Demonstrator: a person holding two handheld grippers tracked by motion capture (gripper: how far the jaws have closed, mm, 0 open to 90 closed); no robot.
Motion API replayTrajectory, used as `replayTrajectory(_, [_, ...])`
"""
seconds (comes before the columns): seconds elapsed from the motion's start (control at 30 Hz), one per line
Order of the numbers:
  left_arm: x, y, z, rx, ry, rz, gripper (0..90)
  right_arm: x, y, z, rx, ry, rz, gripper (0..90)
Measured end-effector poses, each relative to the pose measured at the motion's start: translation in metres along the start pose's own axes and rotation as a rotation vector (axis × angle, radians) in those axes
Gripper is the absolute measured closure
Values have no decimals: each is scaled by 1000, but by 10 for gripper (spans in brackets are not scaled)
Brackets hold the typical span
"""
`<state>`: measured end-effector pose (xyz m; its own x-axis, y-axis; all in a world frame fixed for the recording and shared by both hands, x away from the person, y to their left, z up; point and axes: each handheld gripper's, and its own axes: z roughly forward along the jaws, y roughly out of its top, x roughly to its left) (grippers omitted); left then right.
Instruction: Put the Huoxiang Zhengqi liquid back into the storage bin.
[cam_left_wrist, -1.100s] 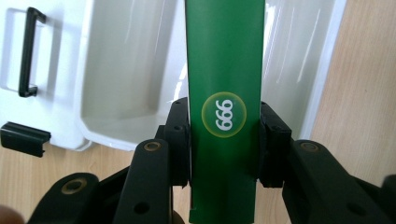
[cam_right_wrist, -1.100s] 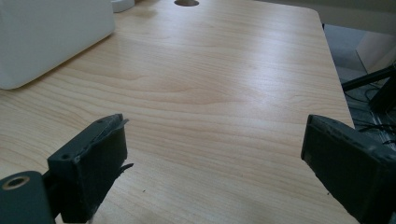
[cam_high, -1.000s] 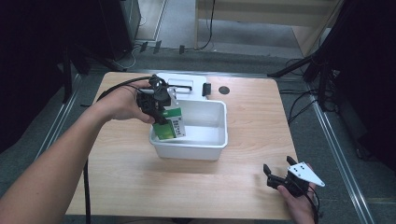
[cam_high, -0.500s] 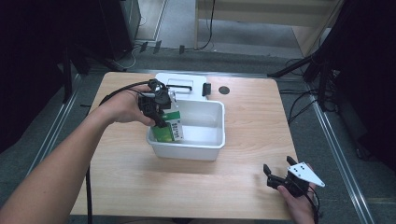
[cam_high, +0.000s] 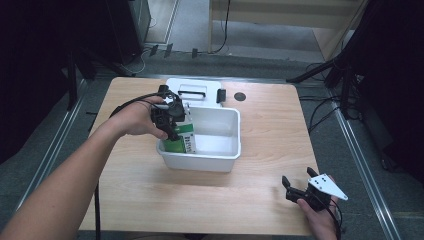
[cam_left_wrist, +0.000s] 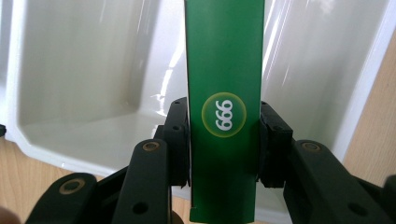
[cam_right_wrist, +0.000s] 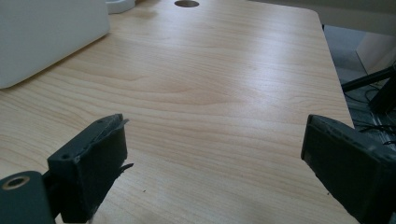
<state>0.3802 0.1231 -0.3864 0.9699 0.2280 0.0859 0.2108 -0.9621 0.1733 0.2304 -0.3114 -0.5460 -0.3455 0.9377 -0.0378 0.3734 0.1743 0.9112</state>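
A green carton (cam_high: 183, 138) stands in the left end of the white tub (cam_high: 227, 161) in the middle of the table. My left gripper (cam_high: 169, 120) is shut on the carton from above. In the left gripper view the green carton (cam_left_wrist: 225, 93), with a round "999" mark, is clamped between both black pads (cam_left_wrist: 177, 140), with the tub's white wall (cam_left_wrist: 93, 70) behind it. Near the table's front right corner my right gripper (cam_high: 295, 190) rests open and holds nothing. Its fingers (cam_right_wrist: 88, 168) stand wide apart over bare wood in the right gripper view.
A white lid (cam_high: 192, 91) with a black handle lies flat behind the tub. A round cable hole (cam_high: 240, 96) sits in the tabletop (cam_high: 270, 125) near the back edge. The white tub's corner (cam_right_wrist: 46, 32) appears at upper left in the right gripper view.
My left gripper has moved slightly nearer and lower with the carton, which now stands deeper in the tub's left end. The right gripper has stayed where it was.
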Motion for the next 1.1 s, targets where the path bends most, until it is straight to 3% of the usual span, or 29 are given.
replayTrajectory(0.17, [-1,0,4,19,-2,0,634,0,0,0,-2,0,0,69])
replayTrajectory(0.47, [-1,2,-1,-3,-7,-28,622,0,0,0,-1,0,-1,69])
replayTrajectory(0.67, [-1,0,-10,-4,-8,-90,612,0,0,0,0,-1,-1,69])
replayTrajectory(0.8, [-2,-3,-21,-27,61,-168,511,0,0,0,0,-1,-1,69])
replayTrajectory(0.87, [-1,-4,-28,-48,61,-224,473,0,0,0,-1,-1,-1,69])
replayTrajectory(0.97, [1,-8,-34,-51,44,-252,409,0,0,0,-1,-1,-1,69])
replayTrajectory(1.1, [3,-15,-38,-21,39,-299,282,0,0,0,0,-1,-2,69])
